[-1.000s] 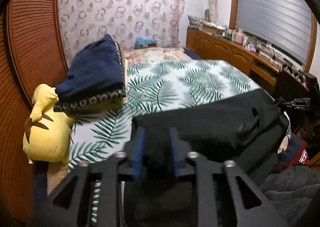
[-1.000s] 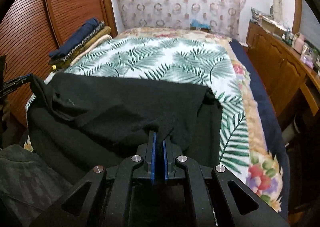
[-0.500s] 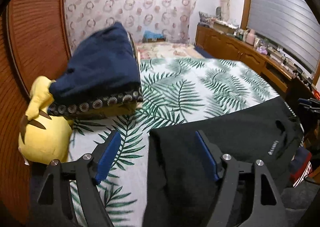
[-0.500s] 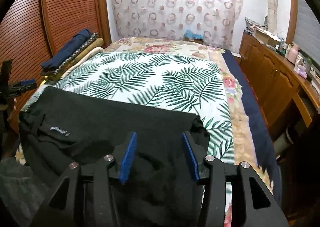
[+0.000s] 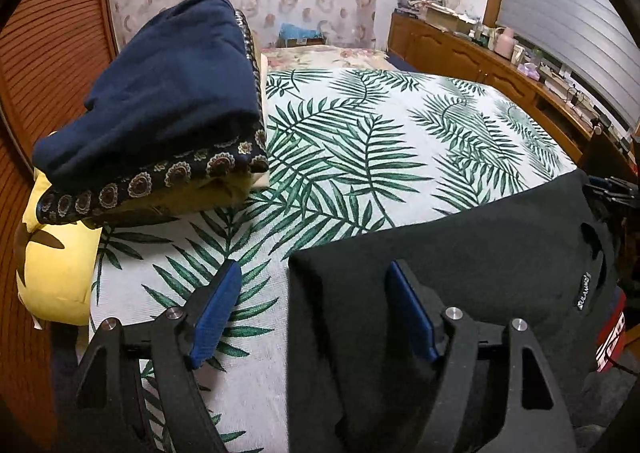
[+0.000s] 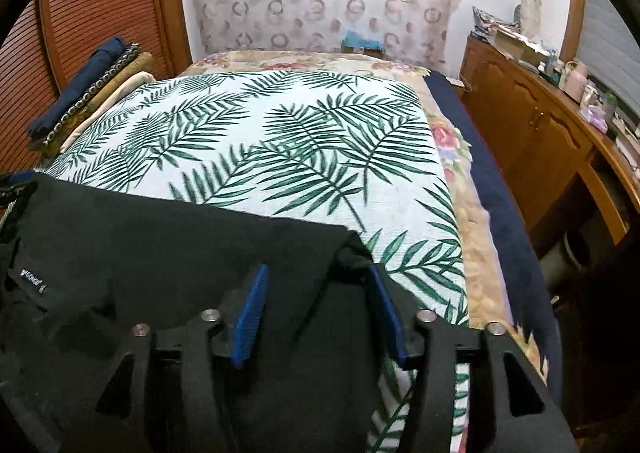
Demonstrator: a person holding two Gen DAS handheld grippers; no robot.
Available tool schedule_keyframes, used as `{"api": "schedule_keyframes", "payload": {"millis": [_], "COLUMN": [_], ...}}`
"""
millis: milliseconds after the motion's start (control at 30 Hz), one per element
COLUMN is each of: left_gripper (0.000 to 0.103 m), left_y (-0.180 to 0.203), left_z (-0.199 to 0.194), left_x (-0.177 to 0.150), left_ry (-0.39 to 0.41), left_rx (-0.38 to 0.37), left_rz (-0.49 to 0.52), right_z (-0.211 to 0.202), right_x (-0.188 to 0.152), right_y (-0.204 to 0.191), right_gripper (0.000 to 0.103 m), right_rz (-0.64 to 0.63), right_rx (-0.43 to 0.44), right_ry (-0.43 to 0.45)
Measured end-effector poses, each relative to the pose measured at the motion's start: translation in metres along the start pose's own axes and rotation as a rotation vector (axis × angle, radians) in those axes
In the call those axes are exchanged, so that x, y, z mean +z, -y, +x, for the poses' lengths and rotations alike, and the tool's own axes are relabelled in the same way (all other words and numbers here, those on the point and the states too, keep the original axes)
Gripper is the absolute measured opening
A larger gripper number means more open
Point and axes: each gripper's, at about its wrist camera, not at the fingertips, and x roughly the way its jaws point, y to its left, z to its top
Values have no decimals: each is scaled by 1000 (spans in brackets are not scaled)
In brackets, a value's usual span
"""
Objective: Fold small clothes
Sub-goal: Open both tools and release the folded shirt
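A black garment lies spread flat across the near end of the bed, a small white label near one edge. My left gripper stands open over the garment's left corner, blue pads well apart and not pressing the cloth. In the right wrist view the same black garment fills the lower left. My right gripper hovers above its right corner with jaws opening; the cloth lies under and between them, untouched by the pads.
The bed cover has a green palm-leaf print. A stack of folded clothes sits at the left edge, with a yellow plush toy below it. A wooden cabinet lines the right side.
Both grippers were shut on the black garment's corners and have let go. The garment dropped flat onto the bed, and both grippers sank lower toward it.
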Motion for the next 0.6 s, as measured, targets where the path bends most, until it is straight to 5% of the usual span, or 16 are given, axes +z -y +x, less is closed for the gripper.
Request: {"api": "schedule_keyframes", "payload": {"millis": [500, 600], "left_gripper": [77, 75], "left_y": [0, 1], "left_z": [6, 6], "left_x": [-1, -1], "left_ry": [-12, -10], "left_rx": [-1, 0], "left_rz": [11, 16], "right_z": [13, 11], "right_x": [3, 2], "right_y": [13, 9], "right_gripper": [62, 47], "right_rz": [28, -2], "right_rx": [74, 86], "right_ry": [-8, -5]}}
